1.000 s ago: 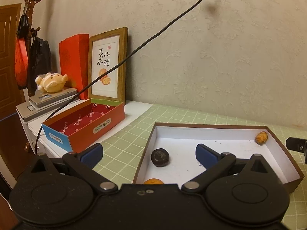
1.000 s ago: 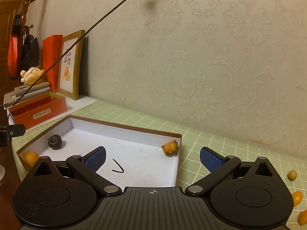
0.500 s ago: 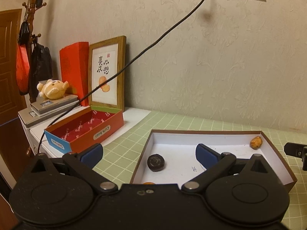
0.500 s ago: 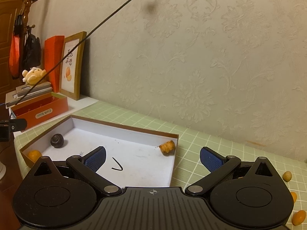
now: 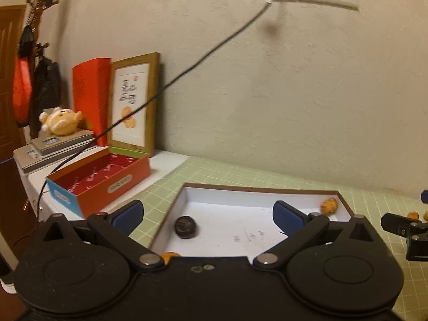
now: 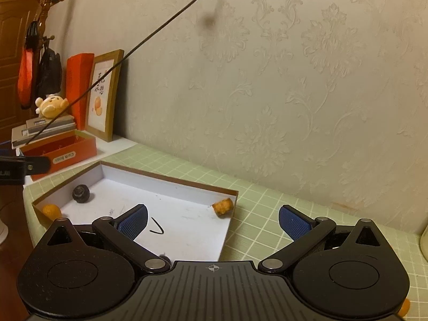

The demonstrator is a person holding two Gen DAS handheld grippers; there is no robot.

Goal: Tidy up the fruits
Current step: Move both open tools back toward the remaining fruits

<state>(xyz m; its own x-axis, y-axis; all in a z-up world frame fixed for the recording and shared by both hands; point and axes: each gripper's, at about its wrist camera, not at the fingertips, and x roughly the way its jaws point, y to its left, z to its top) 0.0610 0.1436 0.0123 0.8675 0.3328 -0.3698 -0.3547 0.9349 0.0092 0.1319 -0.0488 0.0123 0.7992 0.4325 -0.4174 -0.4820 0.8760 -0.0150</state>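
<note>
Fruits partly sorted: dark round fruit (image 6: 80,193), small orange fruit (image 6: 51,210) and rough orange piece (image 6: 223,207) already lying well apart in shallow white tray (image 6: 171,180). Judged unfinished, with two small orange fruits (image 5: 413,215) loose beyond tray's right end. Left hand-held gripper (image 5: 208,215) and right hand-held gripper (image 6: 212,222) both spread wide, holding nothing, hovering over tray's near side. Green grid-patterned surface (image 6: 267,206) against pale embossed wall; red box (image 5: 107,179), framed picture (image 5: 133,104), cord (image 6: 160,29) to wall socket.

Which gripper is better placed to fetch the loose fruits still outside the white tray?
Probably the right gripper: open, empty, nearer the loose fruits beyond the tray. The left gripper sits over the tray's far side.
</note>
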